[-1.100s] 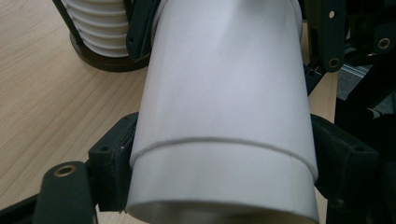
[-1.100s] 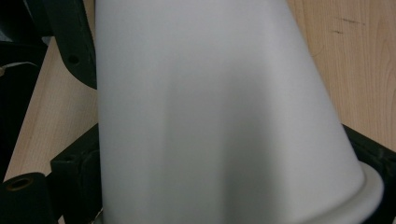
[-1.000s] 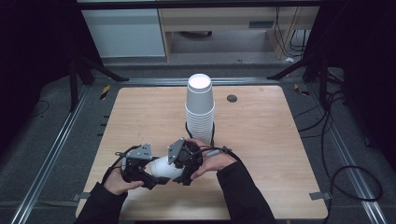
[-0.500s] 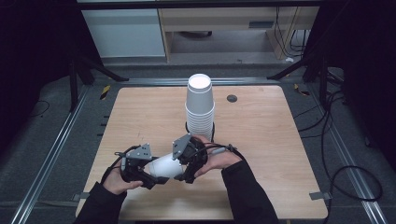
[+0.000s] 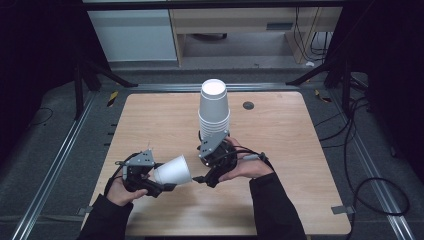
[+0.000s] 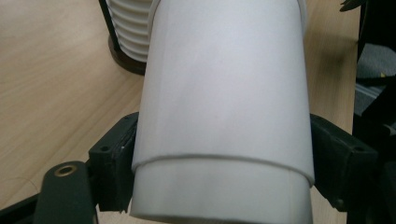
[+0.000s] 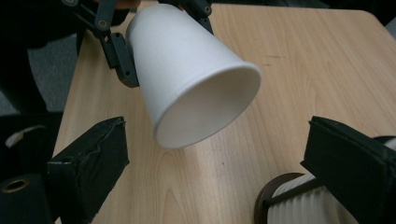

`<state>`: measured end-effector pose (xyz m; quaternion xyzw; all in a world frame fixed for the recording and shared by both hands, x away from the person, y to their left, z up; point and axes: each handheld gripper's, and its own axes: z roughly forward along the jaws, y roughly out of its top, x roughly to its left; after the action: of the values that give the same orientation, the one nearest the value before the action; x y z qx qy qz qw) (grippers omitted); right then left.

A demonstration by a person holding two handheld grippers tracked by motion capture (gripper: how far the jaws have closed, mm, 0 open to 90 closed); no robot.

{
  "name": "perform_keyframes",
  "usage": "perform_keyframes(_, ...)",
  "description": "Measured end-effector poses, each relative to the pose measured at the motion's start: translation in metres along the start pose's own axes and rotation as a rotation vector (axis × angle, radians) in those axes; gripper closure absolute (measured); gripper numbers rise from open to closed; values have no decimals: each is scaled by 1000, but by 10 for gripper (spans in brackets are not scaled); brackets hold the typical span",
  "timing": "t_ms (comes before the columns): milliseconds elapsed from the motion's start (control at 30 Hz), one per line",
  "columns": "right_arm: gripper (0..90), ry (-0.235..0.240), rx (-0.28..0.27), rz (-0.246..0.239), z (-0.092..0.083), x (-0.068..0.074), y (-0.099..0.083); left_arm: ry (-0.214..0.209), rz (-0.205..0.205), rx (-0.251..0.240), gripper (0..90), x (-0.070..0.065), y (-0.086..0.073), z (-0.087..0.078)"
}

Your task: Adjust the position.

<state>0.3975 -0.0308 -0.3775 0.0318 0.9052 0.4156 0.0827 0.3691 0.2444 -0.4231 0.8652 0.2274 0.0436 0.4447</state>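
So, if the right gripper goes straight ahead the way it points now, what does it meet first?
Most likely the open rim of the white paper cup, held sideways by the left gripper. The right gripper is open and empty, with the cup's mouth facing it. Depth is unclear.

1 camera looks down from above the table's (image 5: 280,210) near edge; 2 close gripper cameras share the paper cup (image 7: 187,74) (and cup stack (image 6: 130,32)).

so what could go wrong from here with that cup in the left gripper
The left gripper pinches the thin paper cup across its wall near the base; a harder squeeze could crush it, a looser one drop it. The cup lies tilted on its side with its mouth toward the open right gripper, which might knock it. The tall cup stack stands close behind and could topple if bumped.
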Motion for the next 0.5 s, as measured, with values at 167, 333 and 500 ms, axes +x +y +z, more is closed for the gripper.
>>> perform_keyframes(167,62,-20,-65,60,-11,0,-10,-40,-6,-111,200,0,2,-8)
perform_keyframes(333,58,-13,-118,106,-12,2,-20,-64,12,-156,200,-5,4,-8)
perform_keyframes(500,58,21,-190,145,-10,5,-28,-95,33,-177,200,-11,7,-6)
